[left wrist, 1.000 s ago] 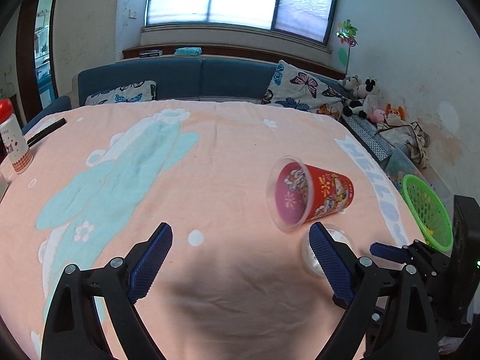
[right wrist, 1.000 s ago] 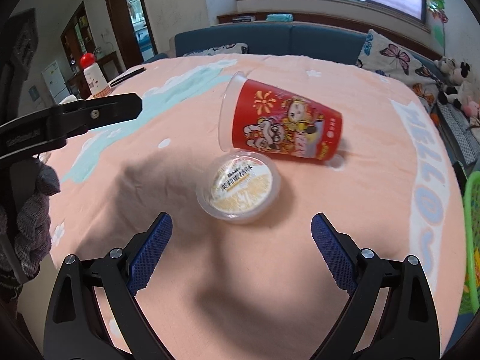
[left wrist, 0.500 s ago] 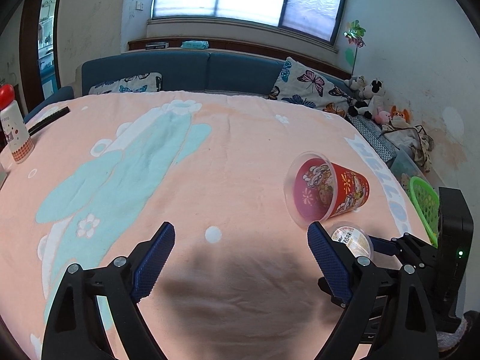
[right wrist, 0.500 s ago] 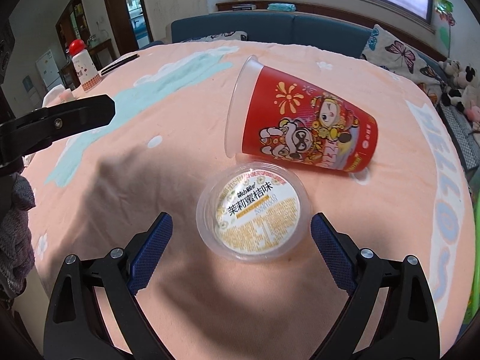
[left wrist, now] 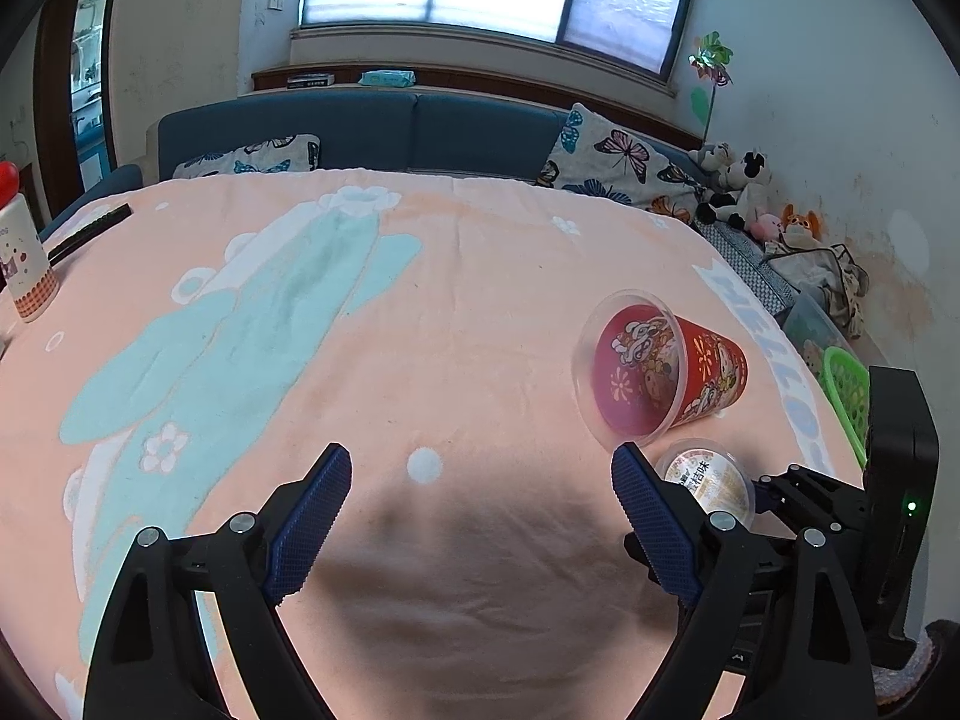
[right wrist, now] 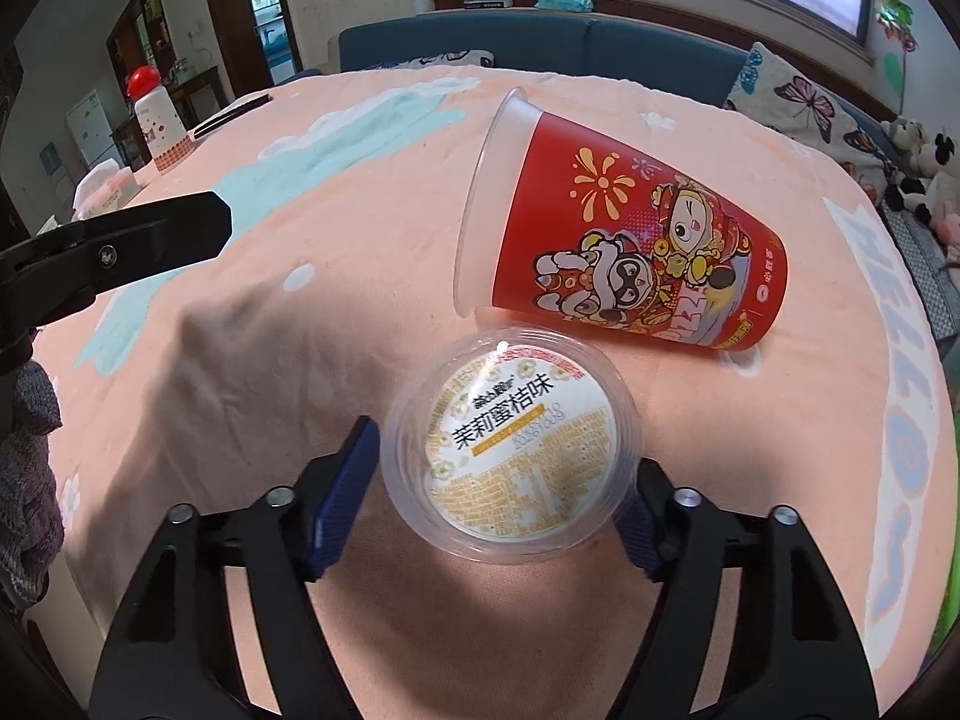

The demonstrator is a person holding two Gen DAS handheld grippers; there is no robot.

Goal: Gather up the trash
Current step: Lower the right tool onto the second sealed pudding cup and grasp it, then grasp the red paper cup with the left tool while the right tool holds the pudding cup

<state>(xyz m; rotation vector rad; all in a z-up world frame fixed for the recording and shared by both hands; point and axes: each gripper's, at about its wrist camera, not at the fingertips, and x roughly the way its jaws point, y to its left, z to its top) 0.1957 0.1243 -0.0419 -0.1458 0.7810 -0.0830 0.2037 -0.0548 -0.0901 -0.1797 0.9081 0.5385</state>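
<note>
— On the pink tablecloth (right wrist: pixel 372 276), how far along is the collecting?
— Barely begun — the right gripper (right wrist: pixel 504 480) has just been closing and now clasps the clear jelly cup (right wrist: pixel 510 450). The red printed cup (right wrist: pixel 630 252) lies tipped beside it; the left gripper (left wrist: pixel 480 516) hovers wide, empty.

The right gripper (right wrist: pixel 504 480) filled the lower middle of its frame, angled downward; its jaws had just been closing, and the blue pads (right wrist: pixel 345 498) sat against a round object's sides. The left gripper (left wrist: pixel 480 516) stood wide apart, nothing between its pads.
</note>
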